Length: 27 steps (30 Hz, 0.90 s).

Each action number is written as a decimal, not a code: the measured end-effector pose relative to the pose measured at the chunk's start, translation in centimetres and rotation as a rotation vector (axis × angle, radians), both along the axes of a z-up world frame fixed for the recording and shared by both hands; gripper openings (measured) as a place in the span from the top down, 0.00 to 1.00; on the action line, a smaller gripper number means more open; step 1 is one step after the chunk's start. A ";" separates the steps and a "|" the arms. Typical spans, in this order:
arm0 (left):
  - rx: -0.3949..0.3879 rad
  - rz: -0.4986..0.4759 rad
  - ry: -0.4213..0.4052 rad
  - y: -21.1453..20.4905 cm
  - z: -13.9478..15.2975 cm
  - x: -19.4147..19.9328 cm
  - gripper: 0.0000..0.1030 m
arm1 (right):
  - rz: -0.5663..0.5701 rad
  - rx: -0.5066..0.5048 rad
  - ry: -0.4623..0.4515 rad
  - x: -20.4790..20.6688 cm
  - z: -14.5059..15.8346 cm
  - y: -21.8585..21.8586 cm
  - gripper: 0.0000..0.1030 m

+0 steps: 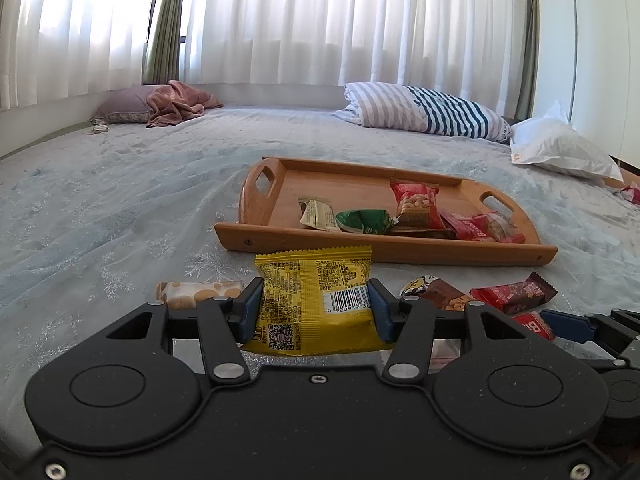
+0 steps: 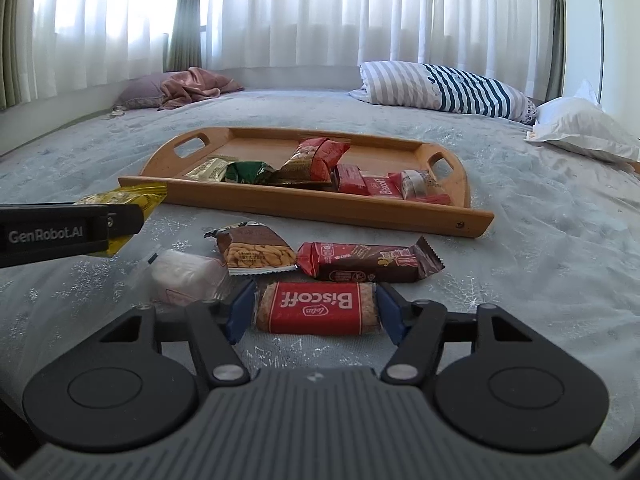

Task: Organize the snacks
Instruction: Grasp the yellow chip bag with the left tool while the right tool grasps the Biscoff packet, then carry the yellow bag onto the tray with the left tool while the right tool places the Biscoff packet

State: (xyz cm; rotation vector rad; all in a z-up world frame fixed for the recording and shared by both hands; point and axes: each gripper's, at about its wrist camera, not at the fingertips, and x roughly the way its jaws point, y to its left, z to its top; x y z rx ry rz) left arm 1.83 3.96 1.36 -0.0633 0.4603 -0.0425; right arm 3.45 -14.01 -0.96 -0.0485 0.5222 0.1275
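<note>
My left gripper (image 1: 315,304) is shut on a yellow snack packet (image 1: 316,300), held just above the bed; the packet also shows in the right wrist view (image 2: 132,200). My right gripper (image 2: 316,308) is open, its blue pads on either side of a red Biscoff packet (image 2: 316,307) lying on the bed, not clearly squeezing it. A wooden tray (image 1: 384,246) (image 2: 304,204) lies ahead holding several snack packets. Loose on the bed are a peanut packet (image 2: 256,250), a red-brown bar (image 2: 368,262), a white packet (image 2: 188,276) and a spotted packet (image 1: 200,292).
The bed is covered with a pale blue sheet (image 1: 120,200). A striped pillow (image 1: 432,108), a white pillow (image 1: 560,148) and a pink pillow with a cloth (image 1: 160,102) lie at the back by the curtains.
</note>
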 end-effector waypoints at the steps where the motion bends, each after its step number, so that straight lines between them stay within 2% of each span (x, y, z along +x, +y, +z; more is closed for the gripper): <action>1: 0.000 -0.002 -0.002 0.0 0.1 0.1 0.50 | -0.001 0.004 -0.002 -0.1 0.2 -0.1 0.35; 8: -0.013 -0.012 -0.011 0.2 0.8 1.4 0.50 | -0.019 0.026 -0.049 -0.2 2.1 -1.2 0.35; 12: -0.024 -0.025 -0.027 0.4 1.9 2.9 0.50 | -0.039 0.020 -0.086 1.2 3.3 -2.0 0.35; 21: -0.039 -0.042 -0.056 1.0 4.8 8.7 0.50 | -0.058 0.049 -0.105 7.1 5.6 -5.2 0.35; 27: -0.053 -0.067 -0.024 0.2 6.0 13.8 0.50 | -0.044 0.078 -0.026 13.3 6.2 -7.3 0.35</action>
